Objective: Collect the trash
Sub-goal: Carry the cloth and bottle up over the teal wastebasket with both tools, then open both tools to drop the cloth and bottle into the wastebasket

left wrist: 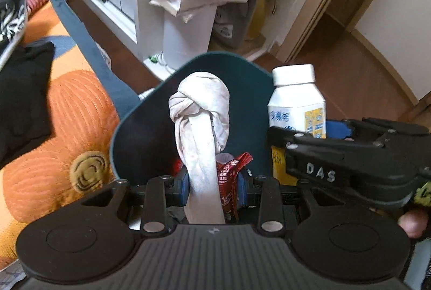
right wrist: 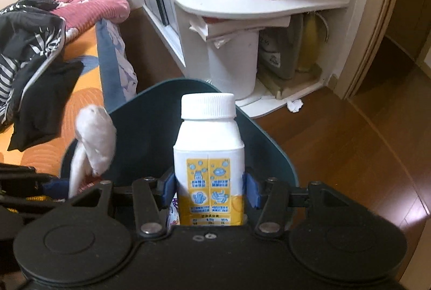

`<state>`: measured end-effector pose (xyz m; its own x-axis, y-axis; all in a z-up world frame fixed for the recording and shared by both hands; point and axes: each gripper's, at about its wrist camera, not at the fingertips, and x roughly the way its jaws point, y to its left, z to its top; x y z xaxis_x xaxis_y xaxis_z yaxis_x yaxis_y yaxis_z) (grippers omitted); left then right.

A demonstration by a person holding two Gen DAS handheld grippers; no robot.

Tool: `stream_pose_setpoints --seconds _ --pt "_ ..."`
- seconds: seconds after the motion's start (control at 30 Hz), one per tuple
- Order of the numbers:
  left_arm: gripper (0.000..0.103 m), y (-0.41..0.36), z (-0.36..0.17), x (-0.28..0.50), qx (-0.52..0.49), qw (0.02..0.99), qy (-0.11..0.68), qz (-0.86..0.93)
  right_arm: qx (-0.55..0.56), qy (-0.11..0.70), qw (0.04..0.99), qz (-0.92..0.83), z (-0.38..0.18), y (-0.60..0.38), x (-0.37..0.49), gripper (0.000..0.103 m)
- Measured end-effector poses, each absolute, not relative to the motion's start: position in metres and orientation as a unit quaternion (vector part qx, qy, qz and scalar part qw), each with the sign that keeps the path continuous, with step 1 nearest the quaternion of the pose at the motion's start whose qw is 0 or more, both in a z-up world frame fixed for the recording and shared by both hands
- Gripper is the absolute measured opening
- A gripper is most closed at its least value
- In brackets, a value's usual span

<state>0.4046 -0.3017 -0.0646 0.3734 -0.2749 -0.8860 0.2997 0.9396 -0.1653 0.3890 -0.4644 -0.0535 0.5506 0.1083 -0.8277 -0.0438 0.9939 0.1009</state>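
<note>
My left gripper (left wrist: 214, 189) is shut on a knotted, dirty white cloth (left wrist: 200, 112) together with a red snack wrapper (left wrist: 230, 182), held over the dark teal trash bin (left wrist: 140, 128). My right gripper (right wrist: 210, 189) is shut on a white bottle with a yellow label (right wrist: 208, 155), upright above the same bin (right wrist: 150, 112). In the left wrist view the bottle (left wrist: 296, 98) and the right gripper (left wrist: 350, 155) show at right. In the right wrist view the cloth (right wrist: 94, 139) shows at left.
A bed with an orange cover (left wrist: 72, 112) and piled clothes (right wrist: 32, 42) lies at left. A white corner shelf (right wrist: 258, 4) with books and a pen cup stands behind. A crumpled paper (right wrist: 295, 104) lies on the wooden floor (right wrist: 350, 144).
</note>
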Motion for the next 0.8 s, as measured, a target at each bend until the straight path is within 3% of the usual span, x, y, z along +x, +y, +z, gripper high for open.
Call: stream_pose_setpoints --seconds 0.5,0.6,0.67,0.8 --pt "0.036 -0.324 -0.128 0.414 0.069 0.802 0.569 -0.169 0.033 0.498 0.866 0.028 -0.086 -0.471 0.397 0.052" --pt "0.049 -0.327 -0.127 0.410 0.076 0.802 0.566 -0.175 0.035 0.498 0.866 0.028 -0.083 -0.472 0.395 0.052" --pt "0.064 -0.330 -0.122 0.406 0.077 0.805 0.559 -0.182 0.037 0.496 0.867 0.030 -0.079 -0.472 0.392 0.052" --pt "0.068 -0.329 -0.110 0.395 0.069 0.810 0.550 -0.190 0.039 0.491 0.870 0.036 -0.066 -0.472 0.383 0.052"
